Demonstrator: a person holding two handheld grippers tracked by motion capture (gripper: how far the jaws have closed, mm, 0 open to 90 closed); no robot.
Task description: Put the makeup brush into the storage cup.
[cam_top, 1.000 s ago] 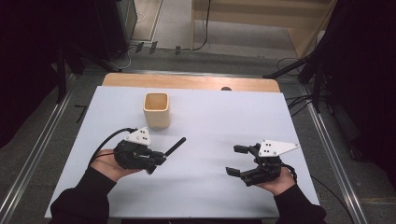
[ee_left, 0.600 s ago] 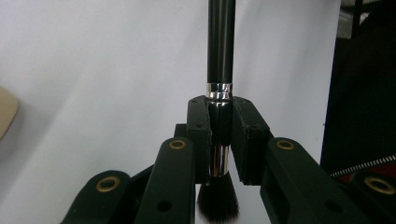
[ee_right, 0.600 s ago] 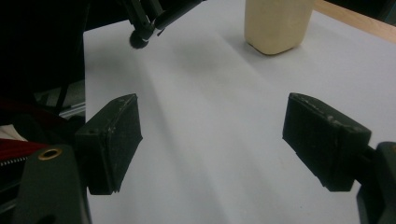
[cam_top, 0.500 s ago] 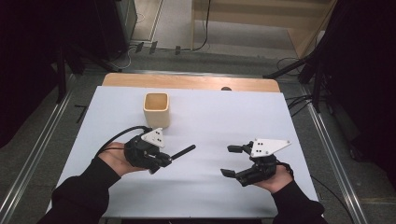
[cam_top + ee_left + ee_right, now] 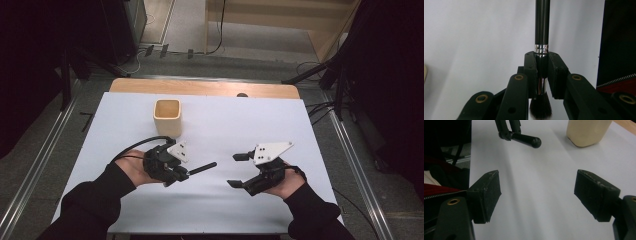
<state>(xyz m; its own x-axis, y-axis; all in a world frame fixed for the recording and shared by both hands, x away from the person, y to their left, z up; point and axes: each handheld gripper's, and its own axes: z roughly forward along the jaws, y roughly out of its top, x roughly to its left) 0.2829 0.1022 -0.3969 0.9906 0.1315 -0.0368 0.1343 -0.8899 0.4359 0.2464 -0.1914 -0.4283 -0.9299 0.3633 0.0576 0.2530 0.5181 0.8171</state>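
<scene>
Brush clamped left, right jaws empty.
We note the left gripper (image 5: 541, 75) pinching a glossy black round-handled brush (image 5: 542, 30) at its chrome ferrule; the right gripper (image 5: 536, 195), matte pads spread, has just been closing on nothing.

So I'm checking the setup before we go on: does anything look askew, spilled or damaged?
Nothing stands out. The cup stands upright on the white table. The left gripper clamps a brush squarely at its metal band. The right gripper is open, with nothing between its jaws.
</scene>
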